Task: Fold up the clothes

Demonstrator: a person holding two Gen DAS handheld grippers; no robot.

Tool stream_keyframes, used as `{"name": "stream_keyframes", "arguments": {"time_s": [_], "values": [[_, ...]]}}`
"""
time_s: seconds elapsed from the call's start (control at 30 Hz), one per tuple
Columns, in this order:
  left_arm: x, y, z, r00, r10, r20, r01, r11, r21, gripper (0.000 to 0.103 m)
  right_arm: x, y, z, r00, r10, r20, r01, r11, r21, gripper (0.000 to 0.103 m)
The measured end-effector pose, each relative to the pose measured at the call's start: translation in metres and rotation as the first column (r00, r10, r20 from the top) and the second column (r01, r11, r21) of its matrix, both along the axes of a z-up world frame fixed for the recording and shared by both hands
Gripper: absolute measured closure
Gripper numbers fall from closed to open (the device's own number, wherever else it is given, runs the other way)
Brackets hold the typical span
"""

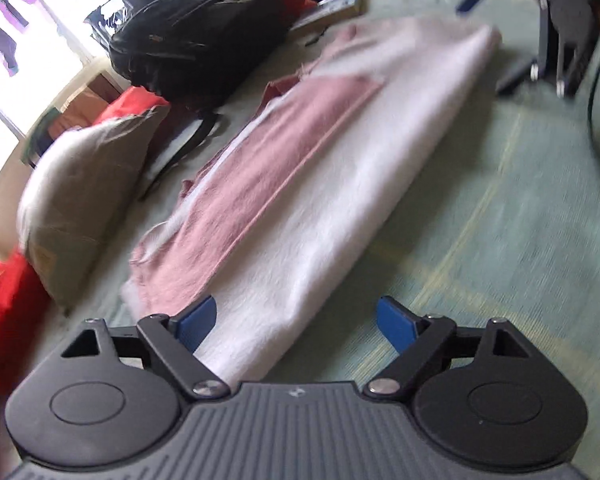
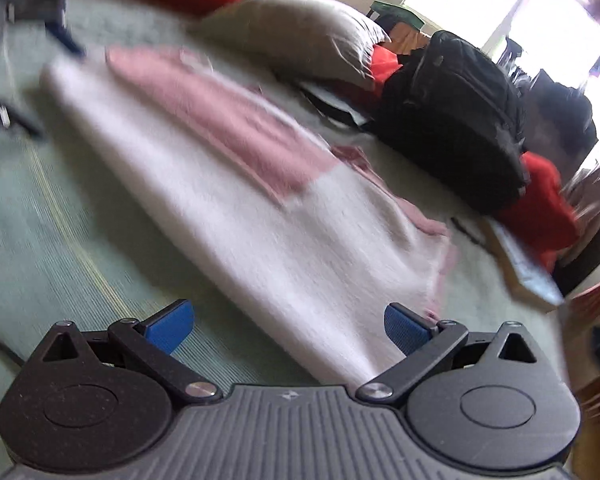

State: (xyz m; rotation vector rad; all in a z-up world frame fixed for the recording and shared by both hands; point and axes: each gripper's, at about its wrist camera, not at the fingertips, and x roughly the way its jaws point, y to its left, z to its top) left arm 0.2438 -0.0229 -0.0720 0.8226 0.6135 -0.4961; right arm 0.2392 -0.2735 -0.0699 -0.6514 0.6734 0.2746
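Both grippers stand wide and empty: the left gripper (image 1: 296,326) hangs over one end of the long folded garment (image 1: 320,168), white outside with a pink panel showing, and the right gripper (image 2: 288,330) over the opposite end. The cloth lies ahead of each on the green bedcover (image 1: 480,240), its fold edge loose. With both views blurred, a hasty pinch could catch only the top layer, or the bedcover too, dragging the fold apart. Beyond it, a black backpack (image 1: 196,40) and grey pillow (image 1: 84,196) crowd the far edge.
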Motion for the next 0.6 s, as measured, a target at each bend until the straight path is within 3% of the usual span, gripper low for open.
{"name": "stream_keyframes", "arguments": {"time_s": [0.1,0.23,0.4,0.6], "values": [[0.002,0.002,-0.006,0.997,0.031,0.066,-0.035,0.997,0.066,0.006,-0.003,-0.007,-0.005,1.000,-0.010,0.011,0.010,0.998,-0.060,0.000],[0.008,-0.008,-0.013,0.993,0.025,0.117,-0.042,0.988,0.147,0.006,0.006,-0.002,-0.008,0.999,-0.018,0.026,0.021,0.993,-0.118,0.000],[0.011,-0.038,-0.016,0.983,-0.075,0.166,0.040,0.979,0.201,0.006,0.019,0.027,-0.018,0.995,0.061,0.081,-0.040,0.971,-0.236,0.000],[0.022,-0.075,-0.023,0.968,-0.173,0.181,0.133,0.968,0.214,0.006,0.029,0.063,-0.022,0.976,0.190,0.104,-0.157,0.952,-0.264,0.000]]}}
